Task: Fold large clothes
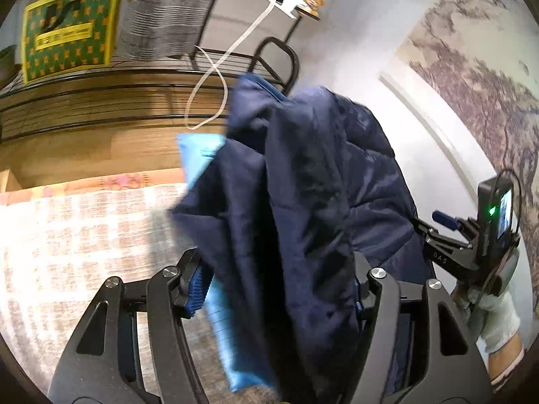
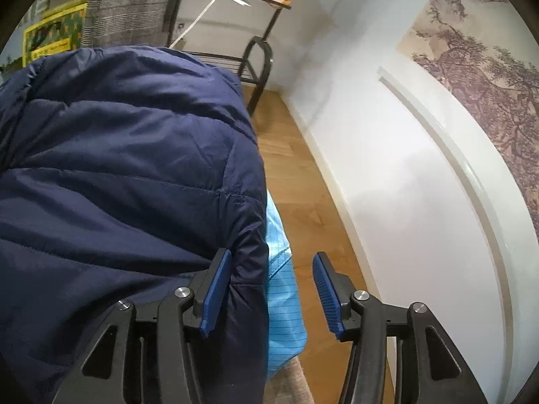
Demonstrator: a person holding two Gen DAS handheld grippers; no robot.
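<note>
A dark navy quilted jacket [image 1: 303, 208] hangs bunched in front of my left gripper [image 1: 276, 289], whose jaws stand wide apart with the cloth draped between them. In the right wrist view the same jacket [image 2: 128, 175] fills the left half. My right gripper [image 2: 271, 289] is open, with the jacket's edge lying between its blue pads [image 2: 215, 293] without being pinched. A light blue garment [image 1: 219, 320] lies under the jacket and also shows in the right wrist view [image 2: 283, 303]. The right gripper's body [image 1: 471, 245] shows at the right of the left wrist view.
A patterned bed cover [image 1: 77, 242] lies at the left. Behind it stand a black metal rack [image 1: 276, 60] with a grey checked cloth [image 1: 161, 13] and a green and yellow box [image 1: 67, 30]. A white wall [image 2: 404, 202] and wooden floor [image 2: 303, 195] are at the right.
</note>
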